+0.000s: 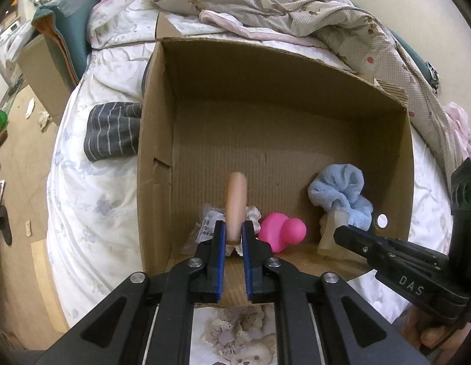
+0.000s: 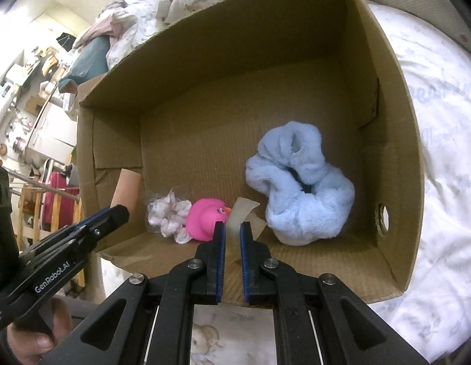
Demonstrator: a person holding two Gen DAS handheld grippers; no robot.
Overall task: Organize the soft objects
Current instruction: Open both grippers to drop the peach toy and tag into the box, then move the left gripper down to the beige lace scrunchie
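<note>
The peach-coloured soft stick is blurred along its length in the left wrist view, so its surface is hard to read, though it looks smooth and rounded at the tip; the left gripper has its blue-padded jaws narrowed onto the stick's lower end, just inside the near wall of the cardboard box. The stick hides most of the white frilly scrunchie behind it, and a crinkled clear packet pokes out beside that. In the right wrist view the right gripper pinches a pale, translucent, waxy strip between narrow jaws; where the strip ends past the pads cannot be made out. Also at the box's near wall sits the glossy pink rubber duck, its lower body cut off behind the gripper, touching the white frilly scrunchie on one side. Toward the box's right wall rests the fluffy pale blue scrunchie, plush and folded on itself. The box is corrugated, ribbed along its floor, with a round hole in the right wall. Outside the box's left wall lies a dark grey striped cloth on the white floral bedding, partly hidden by the box.
</note>
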